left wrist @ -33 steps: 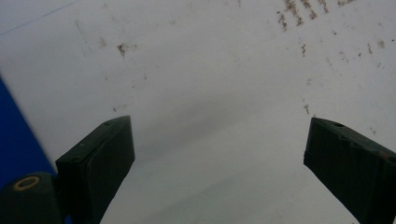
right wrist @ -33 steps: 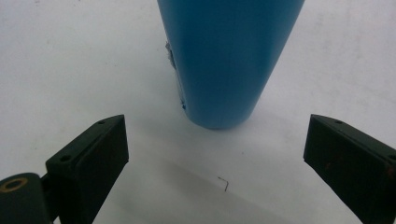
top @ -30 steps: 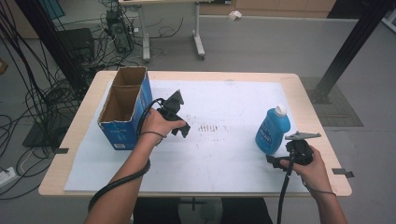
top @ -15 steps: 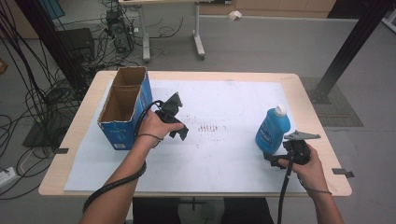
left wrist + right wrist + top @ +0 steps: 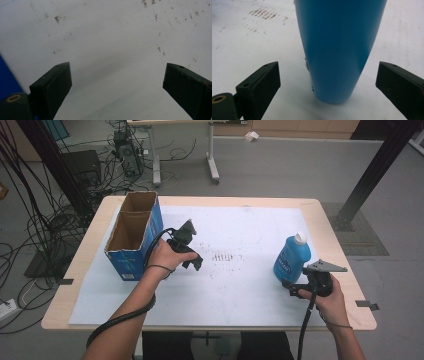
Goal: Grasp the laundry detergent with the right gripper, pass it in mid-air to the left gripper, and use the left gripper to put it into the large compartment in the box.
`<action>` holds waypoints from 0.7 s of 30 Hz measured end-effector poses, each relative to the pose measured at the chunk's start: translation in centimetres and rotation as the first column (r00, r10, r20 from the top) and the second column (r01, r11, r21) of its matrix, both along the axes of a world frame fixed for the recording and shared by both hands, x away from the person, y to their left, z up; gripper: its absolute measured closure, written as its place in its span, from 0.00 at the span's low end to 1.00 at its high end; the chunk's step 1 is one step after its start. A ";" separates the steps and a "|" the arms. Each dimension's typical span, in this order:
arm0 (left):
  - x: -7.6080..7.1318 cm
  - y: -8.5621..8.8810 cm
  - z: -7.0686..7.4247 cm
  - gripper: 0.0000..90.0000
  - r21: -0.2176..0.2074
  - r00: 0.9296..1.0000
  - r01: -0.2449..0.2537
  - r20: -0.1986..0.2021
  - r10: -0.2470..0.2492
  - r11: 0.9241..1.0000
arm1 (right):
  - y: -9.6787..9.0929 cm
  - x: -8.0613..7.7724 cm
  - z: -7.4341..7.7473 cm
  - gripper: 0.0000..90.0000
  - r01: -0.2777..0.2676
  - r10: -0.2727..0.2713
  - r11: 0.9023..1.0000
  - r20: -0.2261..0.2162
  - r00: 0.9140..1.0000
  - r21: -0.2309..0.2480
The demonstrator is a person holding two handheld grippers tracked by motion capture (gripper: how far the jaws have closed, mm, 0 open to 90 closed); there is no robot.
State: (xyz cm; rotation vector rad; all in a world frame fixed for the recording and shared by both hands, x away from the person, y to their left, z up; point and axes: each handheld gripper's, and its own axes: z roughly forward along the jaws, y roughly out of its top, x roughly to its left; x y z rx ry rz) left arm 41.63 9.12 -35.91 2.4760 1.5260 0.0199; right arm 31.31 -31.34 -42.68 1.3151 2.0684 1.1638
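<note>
A blue box (image 5: 134,237) stands open-topped at about 9 o'clock on the table (image 5: 330,227), on the left edge of the white sheet (image 5: 240,275). A wall splits it into two compartments, one behind the other; what shows of both insides is bare brown card, with nothing seen in them.

The bottle (image 5: 291,259) stands upright at about 3 o'clock on the sheet, blue with a white cap, its label toward the person. What is in it cannot be told.

The right gripper (image 5: 292,289) sits just at 6 o'clock of the bottle, held by the right hand (image 5: 331,301), and points up the table at the bottle's foot. In the right gripper view its jaws are spread wide and grip nothing. The bottle (image 5: 339,47) rises between them but farther out, beyond the fingertips (image 5: 265,75); its base rests on the sheet with bare white on either side, touching neither jaw.

The left gripper (image 5: 194,262) is held by the left hand (image 5: 164,257) just at 3 o'clock of the box, well apart from the bottle, tilted down at the sheet. In the left gripper view its jaws are also wide apart and empty, with speckled sheet (image 5: 112,45) between them and a blue sliver of the box (image 5: 7,77) at 8 o'clock.
</note>
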 end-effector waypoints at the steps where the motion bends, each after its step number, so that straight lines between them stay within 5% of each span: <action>1: 0.0 -0.1 0.0 0.10 -0.003 1.000 0.001 -0.001 -0.001 1.000 | 0.0 0.0 0.0 0.06 0.003 -0.003 1.000 0.005 1.000 0.001; 21: -0.4 0.2 0.3 0.10 -0.012 1.000 -0.002 0.013 0.003 1.000 | -0.4 -0.3 -0.7 0.05 0.005 -0.013 0.998 0.132 0.991 0.063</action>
